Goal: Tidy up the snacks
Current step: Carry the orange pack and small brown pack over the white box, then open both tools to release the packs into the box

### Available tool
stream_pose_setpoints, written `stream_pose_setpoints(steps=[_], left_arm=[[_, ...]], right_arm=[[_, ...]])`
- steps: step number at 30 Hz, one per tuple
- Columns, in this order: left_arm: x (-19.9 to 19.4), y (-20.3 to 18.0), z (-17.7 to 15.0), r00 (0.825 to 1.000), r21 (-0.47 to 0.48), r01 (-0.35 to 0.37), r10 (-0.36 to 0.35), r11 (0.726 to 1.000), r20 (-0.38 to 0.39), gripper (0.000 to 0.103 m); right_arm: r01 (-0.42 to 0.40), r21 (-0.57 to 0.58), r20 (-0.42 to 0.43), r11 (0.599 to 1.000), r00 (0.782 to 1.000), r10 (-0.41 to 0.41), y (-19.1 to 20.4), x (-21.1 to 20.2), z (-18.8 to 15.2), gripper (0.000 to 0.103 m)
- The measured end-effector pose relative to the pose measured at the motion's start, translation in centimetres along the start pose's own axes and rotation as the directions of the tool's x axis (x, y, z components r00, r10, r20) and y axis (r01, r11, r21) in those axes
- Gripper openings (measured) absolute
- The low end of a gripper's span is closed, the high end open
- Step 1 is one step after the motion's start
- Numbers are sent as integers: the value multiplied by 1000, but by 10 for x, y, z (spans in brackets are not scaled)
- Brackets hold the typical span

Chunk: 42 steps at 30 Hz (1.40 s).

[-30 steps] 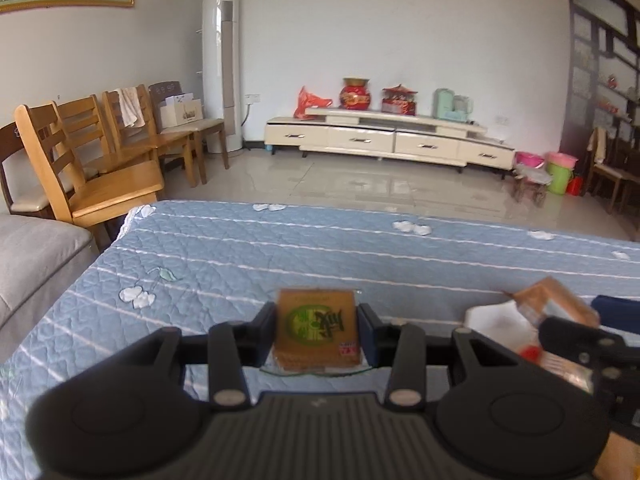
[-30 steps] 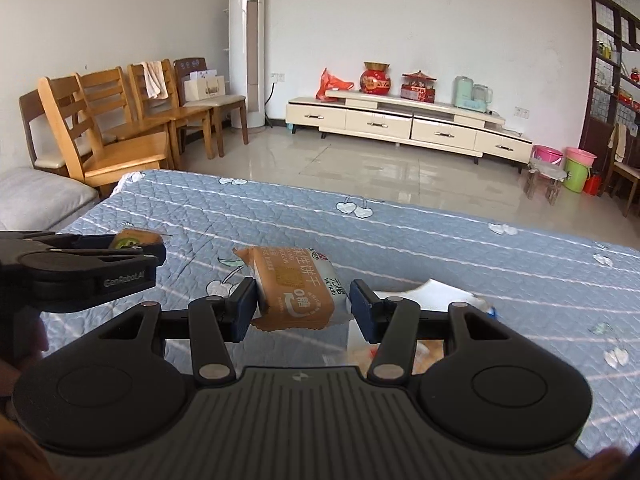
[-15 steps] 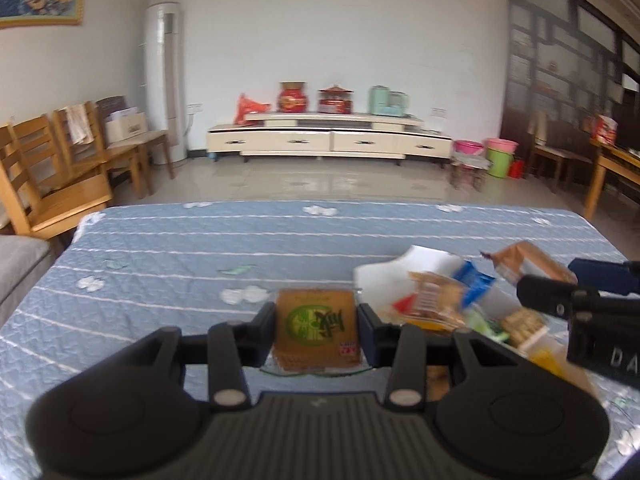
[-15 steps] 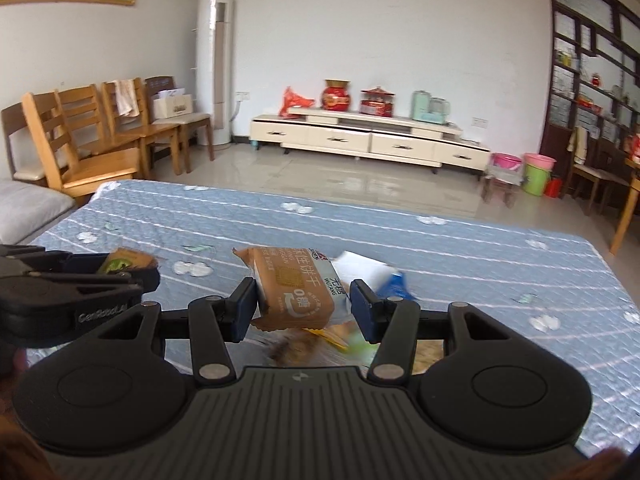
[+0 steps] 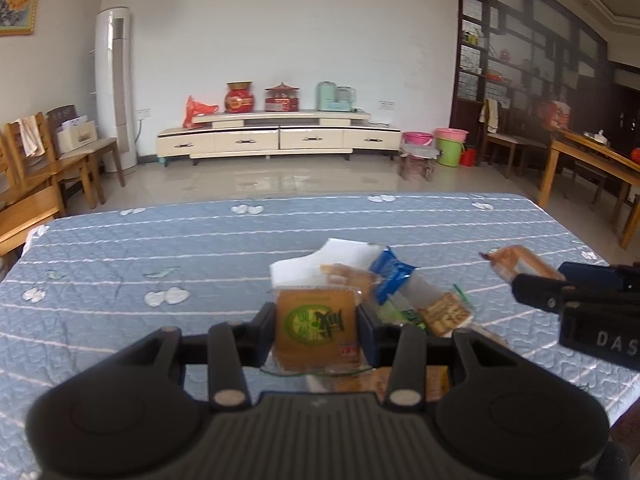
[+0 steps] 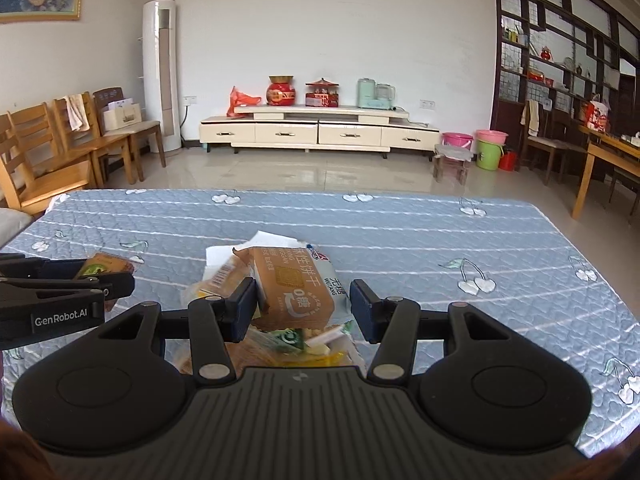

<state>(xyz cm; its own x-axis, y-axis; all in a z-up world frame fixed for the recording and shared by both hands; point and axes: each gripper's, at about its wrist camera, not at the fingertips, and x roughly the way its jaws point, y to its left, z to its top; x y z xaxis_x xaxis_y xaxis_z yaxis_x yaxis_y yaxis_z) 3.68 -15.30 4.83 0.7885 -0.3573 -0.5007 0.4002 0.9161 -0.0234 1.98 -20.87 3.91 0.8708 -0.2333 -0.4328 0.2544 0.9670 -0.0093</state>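
2 grippers: L (image 5: 316,322), R (image 6: 302,308) | 1 snack pack each | pile (image 5: 400,292)

Snack pile (image 5: 404,292) partly hidden behind left tool (image 5: 316,320) and its packet (image 5: 316,322).

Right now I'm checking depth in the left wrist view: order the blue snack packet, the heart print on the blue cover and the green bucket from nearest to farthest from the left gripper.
1. Blue snack packet, in the pile just ahead and right of the left gripper.
2. Heart print, on the cover to the left.
3. Green bucket, on the floor across the room.
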Motion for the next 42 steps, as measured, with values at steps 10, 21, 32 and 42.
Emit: stream_pose_setpoints(steps=[10,21,32,42], left_arm=[[10,-18,-3,999,22,30,-30,999,-24,42],[17,-27,-6,998,32,45,-44,998,-40,42],[26,-27,-5,998,32,43,-41,999,-51,42],[31,-21,-7,997,15,38,-37,999,-68,42]], right_arm=[[-2,17,-29,1000,1000,3,2,4,-3,64],[-21,12,-56,1000,998,22,5,13,-2,64],[-33,-4,-79,999,996,32,9,32,0,64],[-83,-14,-50,996,995,82,14,57,11,66]])
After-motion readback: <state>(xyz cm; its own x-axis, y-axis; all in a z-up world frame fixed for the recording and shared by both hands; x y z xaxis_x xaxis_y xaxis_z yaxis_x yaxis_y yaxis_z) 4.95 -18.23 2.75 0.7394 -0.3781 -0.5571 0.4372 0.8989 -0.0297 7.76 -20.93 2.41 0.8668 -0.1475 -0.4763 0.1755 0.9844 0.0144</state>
